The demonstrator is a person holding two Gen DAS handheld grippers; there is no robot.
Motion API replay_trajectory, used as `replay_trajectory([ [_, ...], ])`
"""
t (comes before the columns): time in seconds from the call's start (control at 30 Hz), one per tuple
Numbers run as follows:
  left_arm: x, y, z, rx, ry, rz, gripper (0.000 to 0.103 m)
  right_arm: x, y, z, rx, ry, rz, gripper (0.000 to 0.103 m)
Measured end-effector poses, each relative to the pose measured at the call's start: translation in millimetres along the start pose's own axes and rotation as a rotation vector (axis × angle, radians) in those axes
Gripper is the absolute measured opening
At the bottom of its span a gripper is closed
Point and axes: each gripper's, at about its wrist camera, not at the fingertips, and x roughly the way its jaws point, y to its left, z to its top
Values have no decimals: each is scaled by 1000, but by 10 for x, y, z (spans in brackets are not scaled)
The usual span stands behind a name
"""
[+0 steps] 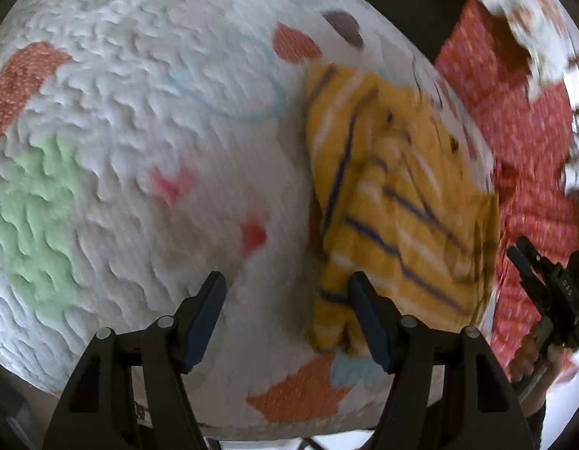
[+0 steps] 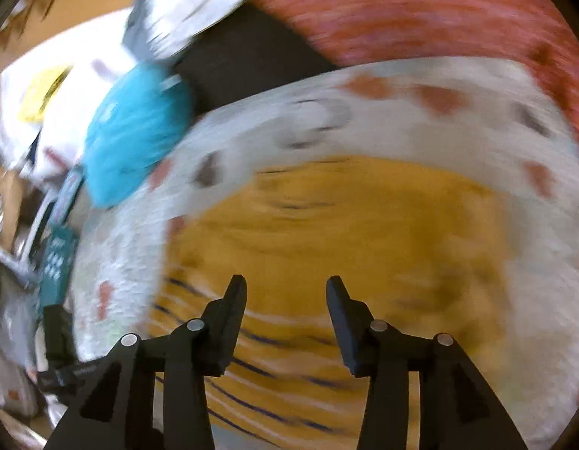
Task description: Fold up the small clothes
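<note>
A small yellow garment (image 1: 394,202) with white and dark blue stripes lies bunched on a white textured blanket (image 1: 147,120) with coloured patches. My left gripper (image 1: 287,285) is open and empty, just left of the garment's near edge. The right gripper's body (image 1: 544,288) shows at the far right of the left wrist view, beyond the garment. In the right wrist view the right gripper (image 2: 285,288) is open and empty, hovering over the yellow garment (image 2: 345,232), which is blurred by motion.
A red patterned cloth (image 1: 514,120) lies right of the blanket and shows in the right wrist view (image 2: 420,15). A teal cloth (image 2: 135,138) and white clutter (image 2: 57,105) sit at the left. The blanket's edge (image 1: 289,423) is close below my left gripper.
</note>
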Motion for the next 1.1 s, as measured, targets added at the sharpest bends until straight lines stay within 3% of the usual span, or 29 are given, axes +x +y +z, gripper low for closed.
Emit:
replay_trajectory([
  [0.1, 37, -135, -113, 72, -23, 46, 67, -342, -648, -287, 84, -14, -71, 56],
  [0.2, 96, -251, -156, 133, -13, 68, 67, -457, -1051, -529, 146, -1, -78, 56],
  [0.33, 143, -340, -206, 154, -31, 121, 65, -363, -1188, -743, 152, 20, -31, 58],
  [0.37, 142, -362, -213, 163, -33, 133, 47, -293, -1179, -783, 145, 35, -22, 58],
  [0.4, 132, -387, -222, 175, -31, 122, 7, -189, -1126, -838, 125, 56, -15, 58],
  [0.43, 138, -396, -198, 168, -3, 62, 8, -141, -1091, -887, 104, 69, -14, 57],
  [0.5, 98, -402, -156, 162, -4, 93, 6, -58, -999, -970, 45, 120, -17, 18],
  [0.53, 63, -414, -135, 164, -3, 105, 6, -65, -983, -974, 34, 134, -15, 9],
  [0.63, -101, -480, -96, 178, -22, 152, 6, -297, -1077, -803, 87, 75, 35, 7],
  [0.73, -164, -518, -148, 215, -29, 242, 6, -529, -1267, -655, 123, 17, 21, 7],
  [0.83, -119, -483, -212, 217, -26, 336, 7, -454, -1424, -641, 122, 50, -42, 9],
  [0.9, -169, -448, -244, 216, -49, 390, 7, -378, -1515, -683, 121, 80, -134, 9],
  [0.93, -232, -424, -262, 215, -64, 400, 7, -387, -1559, -704, 122, 71, -193, 9],
  [1.03, -506, -348, -292, 176, -111, 349, 7, -535, -1685, -727, 185, 35, -170, 11],
  [1.1, -702, -391, -256, 159, -167, 306, 11, -703, -1633, -686, 169, -36, -175, 14],
])
